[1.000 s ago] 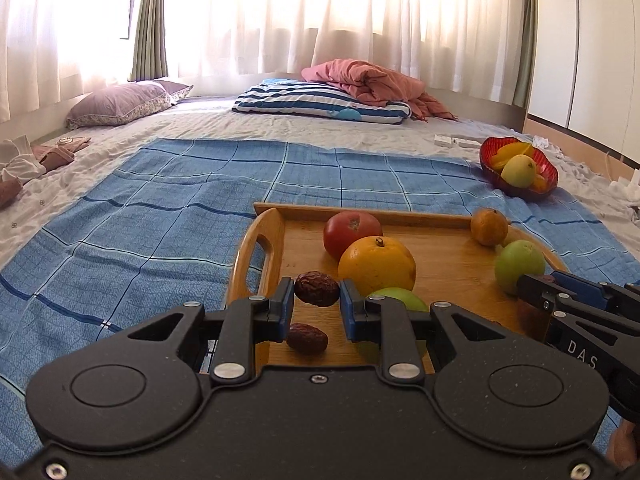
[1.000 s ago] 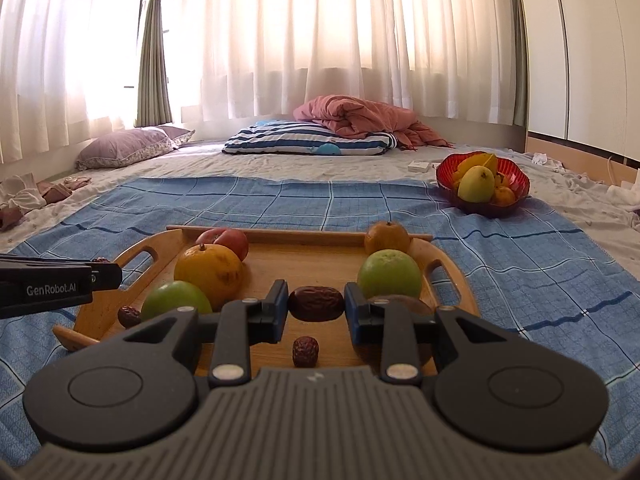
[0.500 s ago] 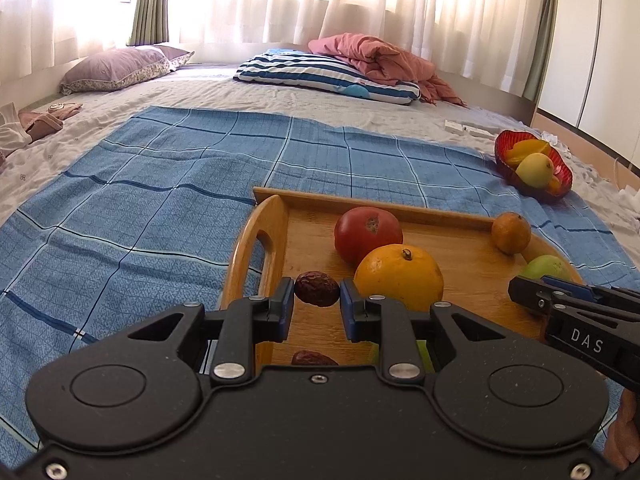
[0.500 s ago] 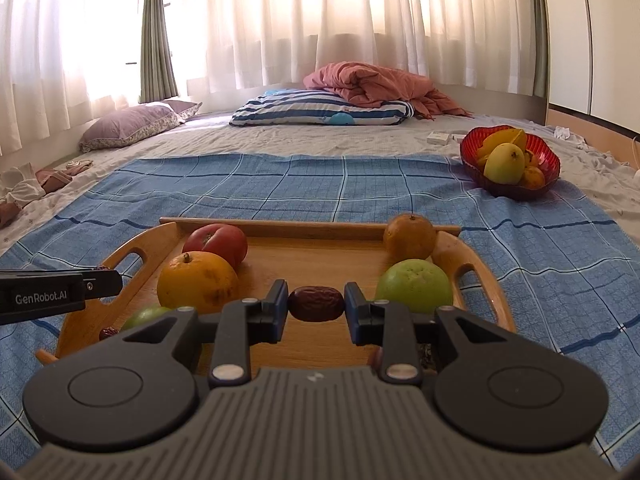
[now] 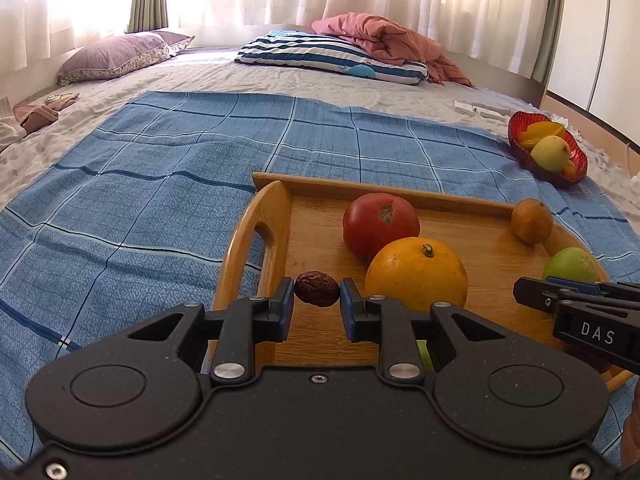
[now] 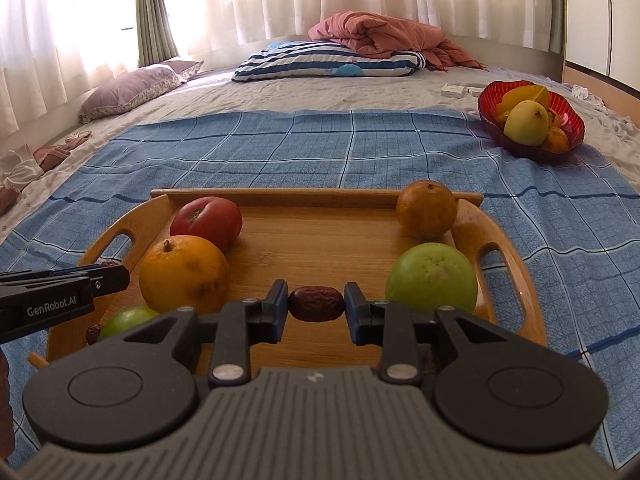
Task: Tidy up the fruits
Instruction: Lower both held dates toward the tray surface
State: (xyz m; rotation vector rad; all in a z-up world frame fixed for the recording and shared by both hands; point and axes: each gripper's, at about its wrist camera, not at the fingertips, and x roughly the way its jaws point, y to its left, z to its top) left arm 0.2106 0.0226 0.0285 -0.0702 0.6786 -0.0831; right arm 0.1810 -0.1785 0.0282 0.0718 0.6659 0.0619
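My left gripper (image 5: 317, 294) is shut on a dark red date (image 5: 317, 289) and holds it above the left end of the wooden tray (image 5: 256, 240). My right gripper (image 6: 316, 304) is shut on another date (image 6: 316, 303) above the tray's front middle (image 6: 312, 216). On the tray lie a red tomato (image 6: 206, 218), a large orange (image 6: 184, 272), a small orange (image 6: 426, 210), a green guava (image 6: 432, 278), a second green fruit (image 6: 128, 320) and a loose date (image 6: 93, 334) at the front left. A red bowl (image 6: 528, 120) of fruit sits far right.
The tray sits on a blue checked cloth (image 5: 140, 184) spread over a bed. Pillows (image 6: 324, 60) and a pink blanket (image 6: 384, 36) lie at the far end. Small white boxes (image 6: 460, 90) lie near the red bowl. Clothes (image 5: 24, 116) lie at the left edge.
Both grippers have risen with their dates and tilted downward. The tray fruits now sit lower and closer under them; the loose dates on the tray have slipped behind the gripper bodies.
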